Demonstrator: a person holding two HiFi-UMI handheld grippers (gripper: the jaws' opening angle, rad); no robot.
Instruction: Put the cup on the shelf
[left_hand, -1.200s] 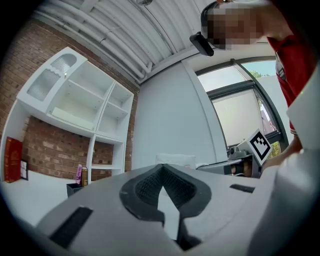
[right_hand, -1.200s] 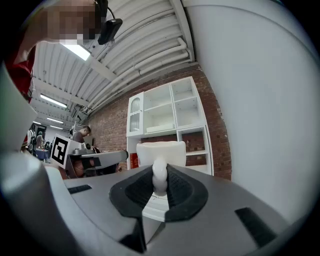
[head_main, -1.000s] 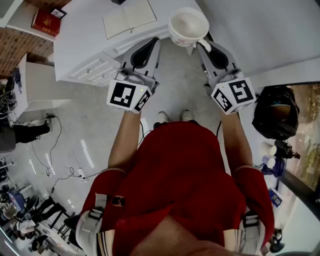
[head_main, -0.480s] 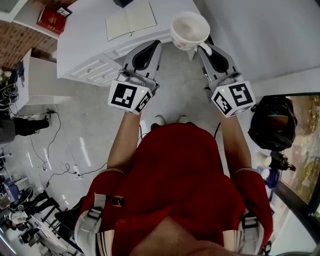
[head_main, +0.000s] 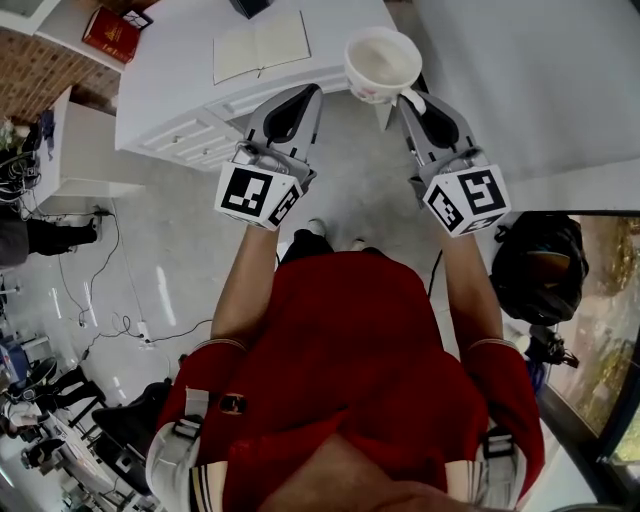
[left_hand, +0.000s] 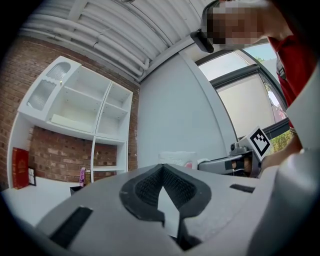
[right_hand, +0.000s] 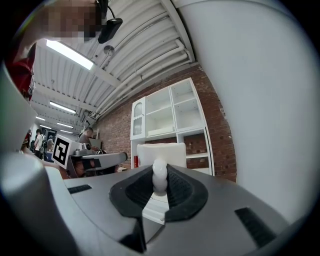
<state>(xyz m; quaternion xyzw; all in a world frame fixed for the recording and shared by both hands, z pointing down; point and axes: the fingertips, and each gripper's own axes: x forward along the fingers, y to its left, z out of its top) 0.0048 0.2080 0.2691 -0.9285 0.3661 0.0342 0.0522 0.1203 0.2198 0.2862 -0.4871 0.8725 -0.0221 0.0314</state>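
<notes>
My right gripper (head_main: 408, 98) is shut on the handle of a white cup (head_main: 382, 62) and holds it upright, its open mouth facing up in the head view. In the right gripper view the handle (right_hand: 159, 176) stands pinched between the dark pads, with the cup body (right_hand: 161, 152) just beyond them. My left gripper (head_main: 305, 92) floats beside it to the left, shut and with nothing in it. A tall white shelf unit (right_hand: 170, 120) stands against a brick wall ahead; it also shows in the left gripper view as the shelf unit (left_hand: 75, 110), several of its compartments bare.
A white desk with drawers (head_main: 190, 110) lies ahead on the left, carrying an open notebook (head_main: 262, 45) and a red book (head_main: 118, 32). A white wall (head_main: 520, 80) rises close on the right. A black bag (head_main: 545, 265) sits low at the right. Cables run over the floor at left.
The person has shifted slightly, so the desk and floor drift a little in the head view. Both grippers keep their pose, and the cup stays held by its handle.
</notes>
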